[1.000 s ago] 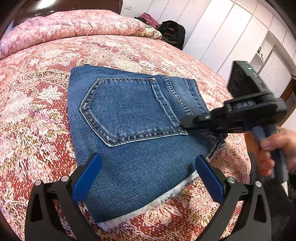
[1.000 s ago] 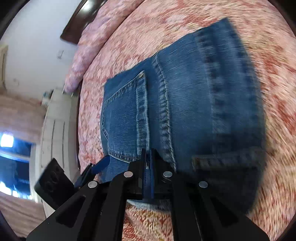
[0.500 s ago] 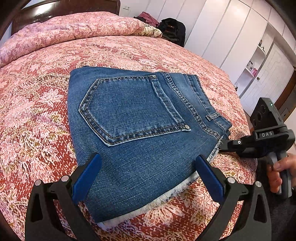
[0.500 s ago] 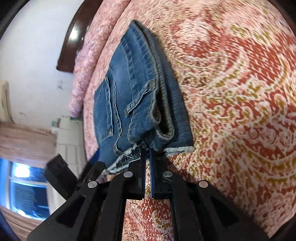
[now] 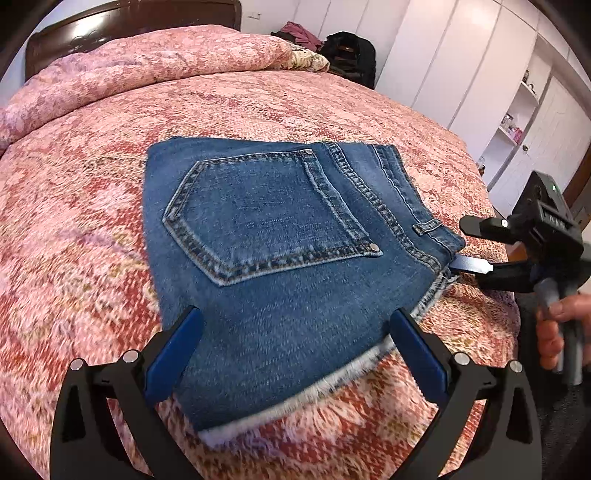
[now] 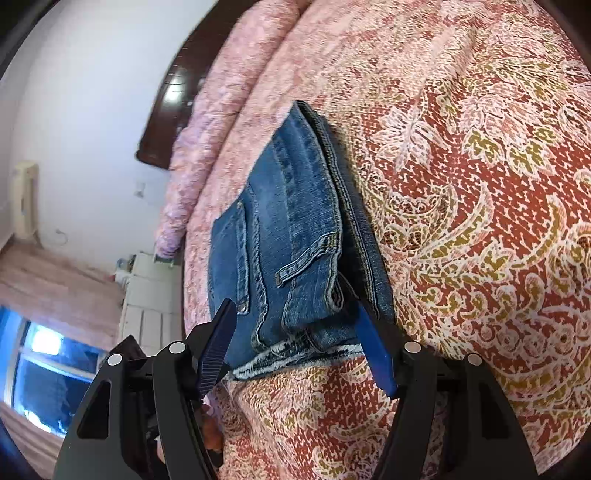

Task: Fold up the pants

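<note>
Headboard: dark wood headboard [image 5: 129, 22] at the upper left of the left wrist view, behind a rolled pink quilt [image 5: 155, 70].
Bedspread: red and pink patterned bedspread [image 5: 74, 229] fills most of both views.
Pants: folded blue denim pants [image 5: 280, 236] lie flat on the bedspread in the centre of the left wrist view, back pocket [image 5: 266, 221] up, frayed white hem along the lower edge. In the right wrist view they [image 6: 295, 240] run from centre down to the lower middle, layers stacked, a belt loop [image 6: 306, 258] showing.
Left gripper: left gripper [image 5: 295, 343] at the bottom of its own view, blue pads spread wide either side of the hem end of the pants, gripping nothing.
Right gripper: right gripper [image 5: 465, 243] at the right edge of the left wrist view, a hand [image 5: 557, 325] on its handle. Its jaws are opening; in its own view [image 6: 295, 343] the frayed corner of the pants lies between the fingers, and the pads do not press on it.
Cupboards: white cupboards [image 5: 461, 59] at the upper right.
</note>
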A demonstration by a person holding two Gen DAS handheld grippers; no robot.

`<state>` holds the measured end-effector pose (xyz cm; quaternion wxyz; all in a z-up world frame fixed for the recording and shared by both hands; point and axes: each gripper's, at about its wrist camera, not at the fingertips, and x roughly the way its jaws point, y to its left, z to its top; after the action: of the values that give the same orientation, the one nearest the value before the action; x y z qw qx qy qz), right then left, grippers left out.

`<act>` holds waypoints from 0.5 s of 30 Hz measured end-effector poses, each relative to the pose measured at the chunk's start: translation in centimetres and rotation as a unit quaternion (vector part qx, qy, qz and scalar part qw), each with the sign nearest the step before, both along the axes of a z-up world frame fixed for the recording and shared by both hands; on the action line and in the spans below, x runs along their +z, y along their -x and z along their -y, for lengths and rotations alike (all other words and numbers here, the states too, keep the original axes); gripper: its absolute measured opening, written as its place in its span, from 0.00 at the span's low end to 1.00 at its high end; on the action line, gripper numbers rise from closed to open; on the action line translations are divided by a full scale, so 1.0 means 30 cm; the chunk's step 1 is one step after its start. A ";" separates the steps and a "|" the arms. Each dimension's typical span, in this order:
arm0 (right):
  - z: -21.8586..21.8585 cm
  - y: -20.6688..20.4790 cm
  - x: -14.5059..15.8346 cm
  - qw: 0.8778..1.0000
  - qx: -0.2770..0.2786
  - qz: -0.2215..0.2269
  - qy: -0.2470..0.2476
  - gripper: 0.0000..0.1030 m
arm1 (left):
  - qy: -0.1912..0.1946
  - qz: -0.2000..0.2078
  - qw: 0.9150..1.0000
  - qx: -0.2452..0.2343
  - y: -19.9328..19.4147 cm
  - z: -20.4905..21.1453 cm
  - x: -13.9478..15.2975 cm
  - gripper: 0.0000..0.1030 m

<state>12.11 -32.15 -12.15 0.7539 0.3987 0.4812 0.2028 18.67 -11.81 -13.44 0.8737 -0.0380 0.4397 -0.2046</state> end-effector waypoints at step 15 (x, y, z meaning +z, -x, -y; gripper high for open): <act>0.210 0.162 0.010 0.990 -0.073 -0.035 -0.115 0.62 | 0.103 -0.090 0.988 0.068 0.043 -0.172 -0.061 0.98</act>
<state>7.26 -38.44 -11.84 0.6988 0.5236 0.4501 0.1870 17.36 -6.66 -15.27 0.8336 -0.1761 0.4898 -0.1851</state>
